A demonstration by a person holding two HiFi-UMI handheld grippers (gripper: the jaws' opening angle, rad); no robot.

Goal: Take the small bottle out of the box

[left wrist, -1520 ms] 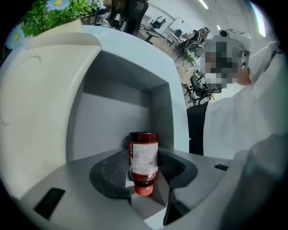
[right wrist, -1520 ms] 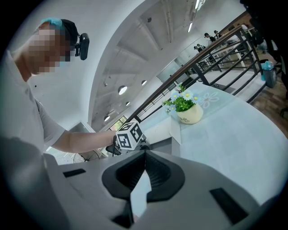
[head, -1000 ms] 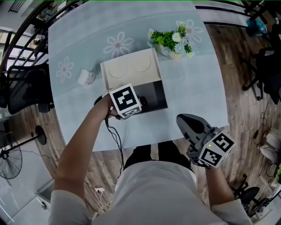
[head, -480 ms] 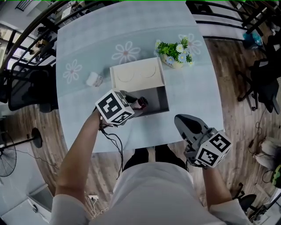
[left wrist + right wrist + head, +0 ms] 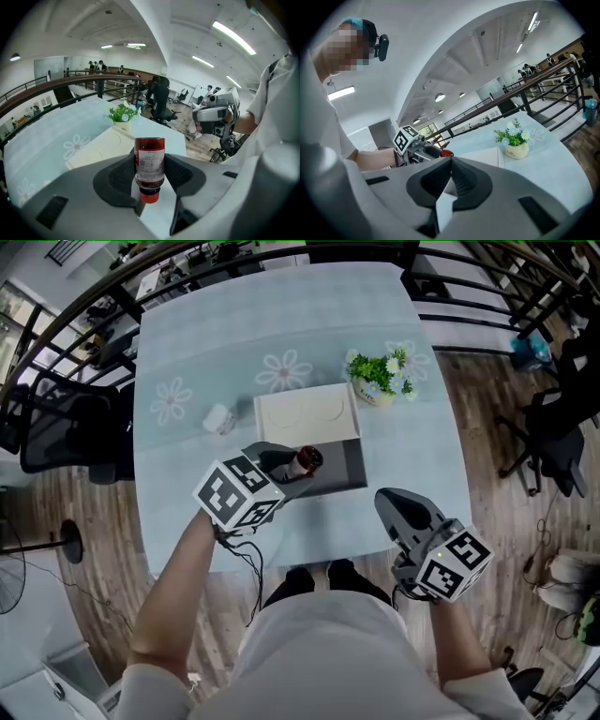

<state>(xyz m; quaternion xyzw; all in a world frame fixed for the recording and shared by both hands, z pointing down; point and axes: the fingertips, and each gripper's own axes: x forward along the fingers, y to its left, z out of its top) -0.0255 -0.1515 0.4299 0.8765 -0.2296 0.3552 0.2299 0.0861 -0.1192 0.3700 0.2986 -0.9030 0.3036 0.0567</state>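
The small bottle [image 5: 307, 459] is dark red with a white label and a red cap. My left gripper [image 5: 292, 465] is shut on it and holds it above the front left corner of the open box [image 5: 345, 468]. In the left gripper view the small bottle [image 5: 149, 164] stands between the two pads with its cap pointing back at the camera. The box's cream lid [image 5: 307, 411] lies open behind the dark inside. My right gripper [image 5: 395, 499] hangs off the table's front right edge, shut and empty; its jaws meet in the right gripper view [image 5: 451, 161].
A pot of flowers [image 5: 380, 381] stands just right of the lid. A small white object [image 5: 218, 418] lies left of the box on the pale blue cloth [image 5: 206, 343]. Black chairs [image 5: 66, 427] and a railing ring the table.
My left gripper has come up out of the box with the bottle in it and drawn back towards the box's front left corner. The right gripper has hardly moved.
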